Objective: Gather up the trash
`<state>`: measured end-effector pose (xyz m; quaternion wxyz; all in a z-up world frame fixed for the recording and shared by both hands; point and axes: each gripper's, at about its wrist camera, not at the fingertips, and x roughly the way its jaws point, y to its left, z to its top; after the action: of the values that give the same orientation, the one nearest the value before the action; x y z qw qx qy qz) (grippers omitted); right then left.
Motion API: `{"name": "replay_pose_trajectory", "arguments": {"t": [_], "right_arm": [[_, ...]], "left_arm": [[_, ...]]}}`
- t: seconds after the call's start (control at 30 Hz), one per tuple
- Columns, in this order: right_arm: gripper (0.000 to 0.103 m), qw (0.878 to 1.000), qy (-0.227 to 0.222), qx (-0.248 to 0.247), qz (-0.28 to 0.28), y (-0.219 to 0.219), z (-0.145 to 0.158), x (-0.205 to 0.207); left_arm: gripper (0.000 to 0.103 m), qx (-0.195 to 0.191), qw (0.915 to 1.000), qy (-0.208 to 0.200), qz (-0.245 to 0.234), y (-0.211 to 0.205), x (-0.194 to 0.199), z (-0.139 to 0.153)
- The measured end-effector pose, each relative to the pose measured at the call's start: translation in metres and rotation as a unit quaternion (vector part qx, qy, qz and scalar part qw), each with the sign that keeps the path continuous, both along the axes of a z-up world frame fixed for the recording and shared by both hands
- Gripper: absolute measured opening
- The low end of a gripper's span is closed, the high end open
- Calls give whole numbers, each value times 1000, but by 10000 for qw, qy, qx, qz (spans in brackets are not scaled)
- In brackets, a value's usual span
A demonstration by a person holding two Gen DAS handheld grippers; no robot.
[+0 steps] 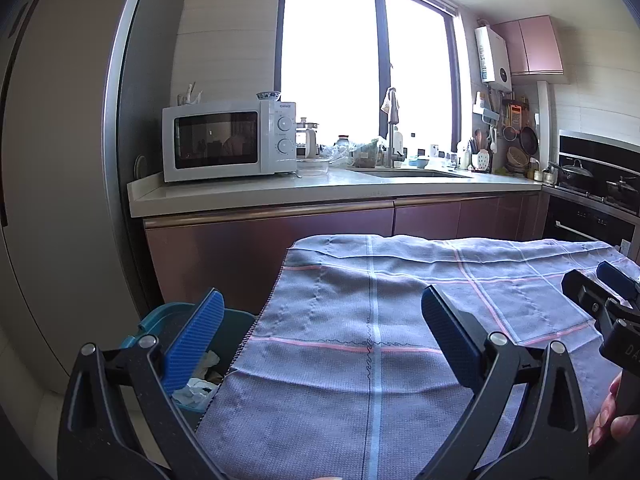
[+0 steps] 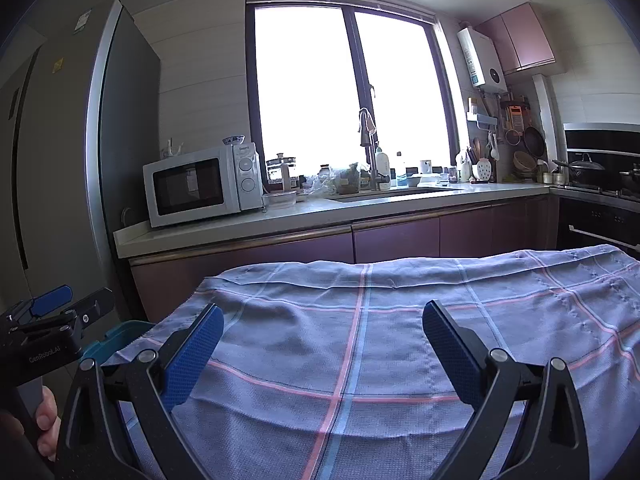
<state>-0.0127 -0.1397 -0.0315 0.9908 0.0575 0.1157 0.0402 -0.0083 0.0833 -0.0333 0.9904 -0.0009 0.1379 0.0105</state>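
A teal bin [image 1: 160, 320] stands on the floor at the table's left edge, with crumpled white paper trash [image 1: 200, 384] inside it. In the right wrist view only the bin's rim [image 2: 120, 334] shows beside the cloth. My left gripper [image 1: 320, 320] is open above the table's left part, its left finger over the bin, nothing between the fingers. My right gripper [image 2: 322, 332] is open over the cloth, holding nothing. The right gripper [image 1: 600, 292] shows at the right edge of the left wrist view, and the left gripper [image 2: 60, 304] at the left edge of the right wrist view.
A grey-blue checked cloth [image 1: 400, 320] covers the table. Behind it runs a kitchen counter [image 1: 320, 192] with a white microwave [image 1: 228, 140], a sink and tap [image 1: 394, 128]. A tall fridge [image 1: 60, 160] stands left, a stove with pans [image 1: 592, 176] right.
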Motion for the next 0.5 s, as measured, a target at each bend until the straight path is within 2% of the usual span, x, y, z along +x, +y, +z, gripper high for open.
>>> {"name": "replay_pose_trajectory", "arguments": {"t": [0.5], "right_arm": [[96,10000,28,50,-43,-10,-2,7]], "left_arm": [[97,90,10000,28,-29,-7,4,-1]]}}
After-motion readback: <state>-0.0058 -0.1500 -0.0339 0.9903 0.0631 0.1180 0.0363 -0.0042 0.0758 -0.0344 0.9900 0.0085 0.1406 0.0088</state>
